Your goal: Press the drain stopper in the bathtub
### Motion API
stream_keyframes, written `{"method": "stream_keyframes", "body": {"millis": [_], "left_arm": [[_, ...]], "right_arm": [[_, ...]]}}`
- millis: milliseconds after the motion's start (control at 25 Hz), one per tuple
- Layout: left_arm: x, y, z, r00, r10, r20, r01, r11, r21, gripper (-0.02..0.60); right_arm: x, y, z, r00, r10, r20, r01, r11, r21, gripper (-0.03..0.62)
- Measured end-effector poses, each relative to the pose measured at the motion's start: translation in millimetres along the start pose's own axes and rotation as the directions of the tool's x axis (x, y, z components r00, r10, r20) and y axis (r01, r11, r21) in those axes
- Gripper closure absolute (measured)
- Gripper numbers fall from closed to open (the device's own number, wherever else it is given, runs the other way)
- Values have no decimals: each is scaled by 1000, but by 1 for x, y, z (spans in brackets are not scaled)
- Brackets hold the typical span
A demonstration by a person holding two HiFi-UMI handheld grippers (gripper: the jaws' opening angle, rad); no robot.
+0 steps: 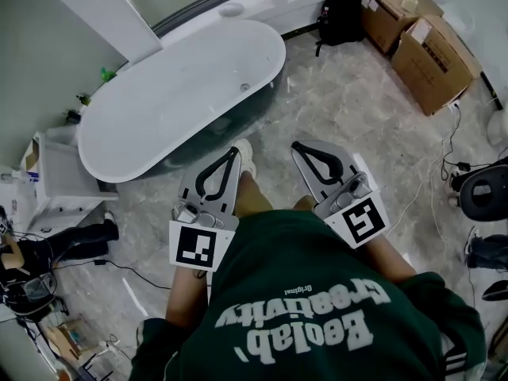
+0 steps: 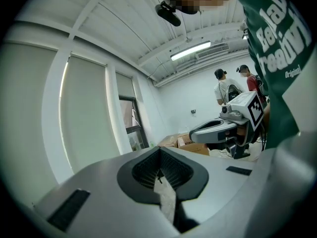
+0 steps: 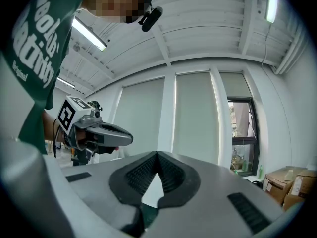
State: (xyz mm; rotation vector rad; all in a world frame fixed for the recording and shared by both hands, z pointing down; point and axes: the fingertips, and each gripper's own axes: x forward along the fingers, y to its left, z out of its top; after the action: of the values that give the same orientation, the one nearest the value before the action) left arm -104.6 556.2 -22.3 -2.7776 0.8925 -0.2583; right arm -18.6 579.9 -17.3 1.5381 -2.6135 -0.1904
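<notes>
Grey with black ribbed pads, the jaws of the left gripper (image 2: 159,148) are clenched tip to tip and hold nothing. The right gripper (image 3: 157,154) is the same, pinched closed on empty air. From where I stand, the person has both of them side by side at waist height, just in front of a green sweatshirt (image 1: 317,308), pointing out over the marbled floor (image 1: 357,109). The white oval bathtub (image 1: 143,125) stands ahead of them, off to the left. Its small round drain stopper (image 1: 244,87) sits in the tub's bottom near the right end, well apart from both grippers. Farther back, a black backpack (image 1: 341,16) leans by the wall beside two cardboard boxes (image 1: 432,54). Two other people (image 2: 225,90) stand across the room.
</notes>
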Motion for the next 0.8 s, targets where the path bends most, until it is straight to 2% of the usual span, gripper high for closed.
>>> {"method": "stream_keyframes", "body": {"millis": [200, 480, 800], "left_arm": [[6, 15, -6, 1000, 10, 8, -10, 1000, -5, 580], [19, 43, -20, 1000, 13, -4, -13, 1000, -7, 580], [47, 89, -38, 1000, -12, 12, 12, 999, -53, 580]], "right_arm": [[21, -5, 0, 1000, 13, 15, -12, 999, -36, 580], [50, -11, -8, 1000, 24, -11, -24, 1000, -11, 580], [90, -35, -12, 998, -55, -36, 54, 998, -39, 580]]}}
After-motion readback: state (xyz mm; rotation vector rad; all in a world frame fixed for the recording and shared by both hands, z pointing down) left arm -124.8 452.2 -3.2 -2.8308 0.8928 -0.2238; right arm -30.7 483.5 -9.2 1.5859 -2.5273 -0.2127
